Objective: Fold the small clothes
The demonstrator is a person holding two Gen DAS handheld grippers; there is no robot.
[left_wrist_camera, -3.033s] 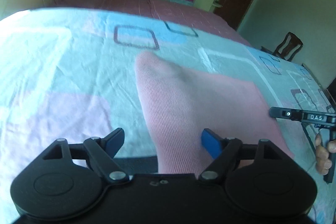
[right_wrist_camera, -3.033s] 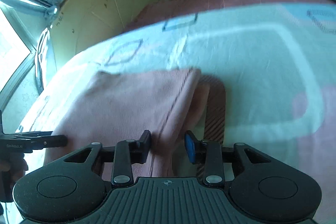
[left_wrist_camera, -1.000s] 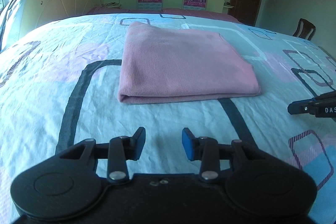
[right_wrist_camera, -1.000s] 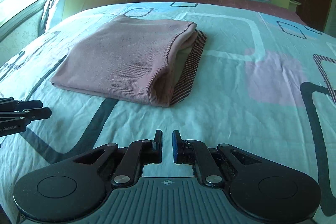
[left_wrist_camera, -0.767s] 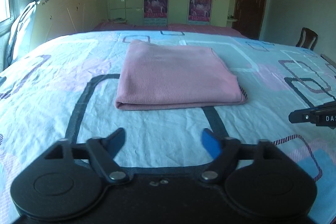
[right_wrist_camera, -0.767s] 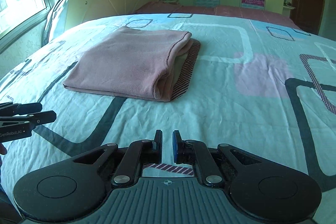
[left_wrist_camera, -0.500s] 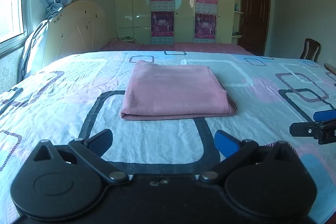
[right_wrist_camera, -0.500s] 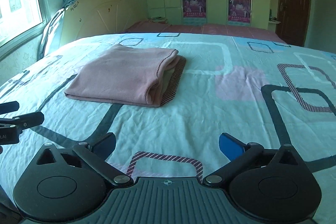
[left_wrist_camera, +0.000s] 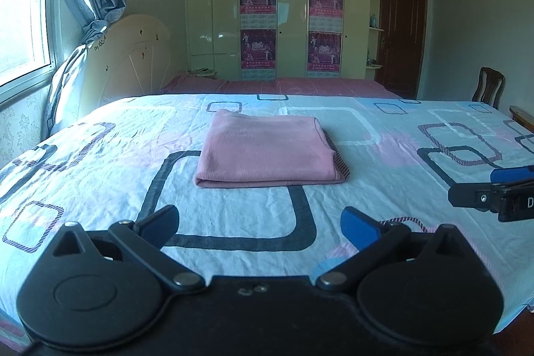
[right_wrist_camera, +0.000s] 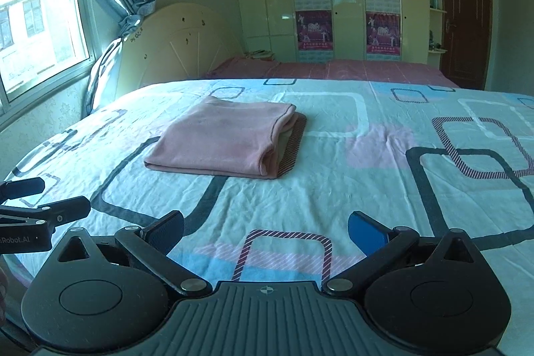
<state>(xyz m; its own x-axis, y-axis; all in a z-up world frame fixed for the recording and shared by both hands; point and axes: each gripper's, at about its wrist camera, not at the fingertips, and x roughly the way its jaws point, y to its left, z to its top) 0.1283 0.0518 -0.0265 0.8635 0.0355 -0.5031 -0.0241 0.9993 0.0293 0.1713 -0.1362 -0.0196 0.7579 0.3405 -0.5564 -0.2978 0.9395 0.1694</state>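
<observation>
Pink cloth [left_wrist_camera: 267,152] folded flat, mid-bed [left_wrist_camera: 100,155]. Left gripper [left_wrist_camera: 260,224] and right gripper [right_wrist_camera: 265,229] released, near edge, empty.

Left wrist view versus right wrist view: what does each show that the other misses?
Only the left wrist view shows the wooden chair by the far wall and the right gripper at its edge. Only the right wrist view shows the pink garment's layered open edges with the striped trim clearly, and the left gripper at its edge. Both show the folded pink garment on the patterned bedsheet, with both grippers open and empty.
</observation>
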